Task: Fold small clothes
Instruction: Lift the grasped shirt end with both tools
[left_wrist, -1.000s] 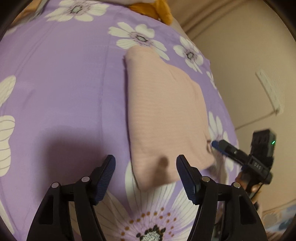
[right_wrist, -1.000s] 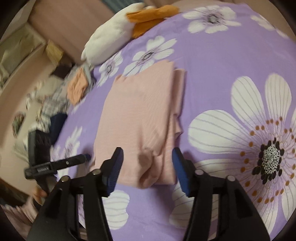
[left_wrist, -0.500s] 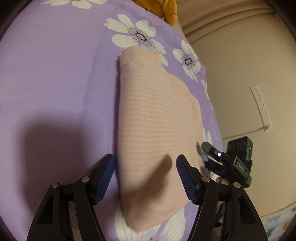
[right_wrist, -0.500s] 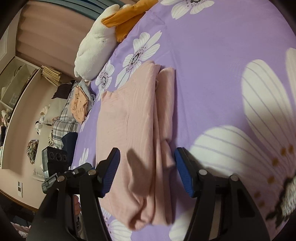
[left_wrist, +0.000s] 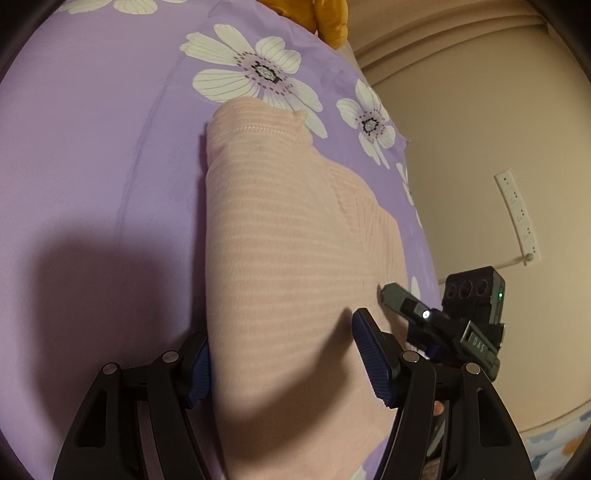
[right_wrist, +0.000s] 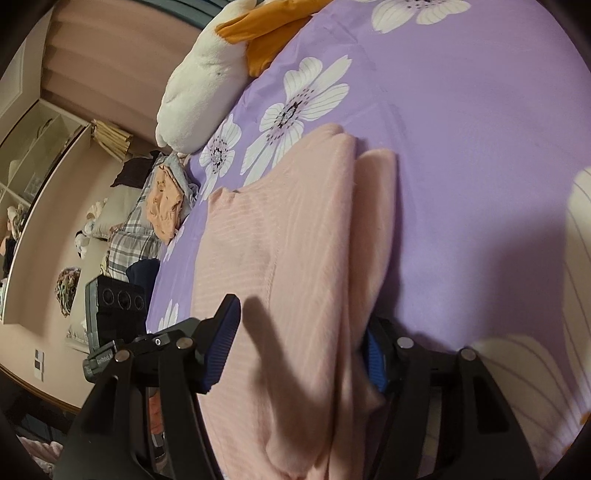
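Both your grippers, left (left_wrist: 286, 363) and right (right_wrist: 301, 349), straddle the half-folded pink garment's (left_wrist: 295, 258) near end, fingers wide open, gripping nothing; the final fold remains.

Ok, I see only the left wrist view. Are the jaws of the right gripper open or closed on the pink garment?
Observer: Open. The right gripper has its jaws spread across the near end of the pink garment. One pad is partly hidden behind the fabric's edge.
Operator: Is the garment one flat layer on that side?
Observer: No. A narrow folded strip lies along that edge, beside the main panel.
Operator: Are other clothes nearby?
Observer: Yes. An orange garment lies on a plaid cloth, past the edge of the purple sheet.
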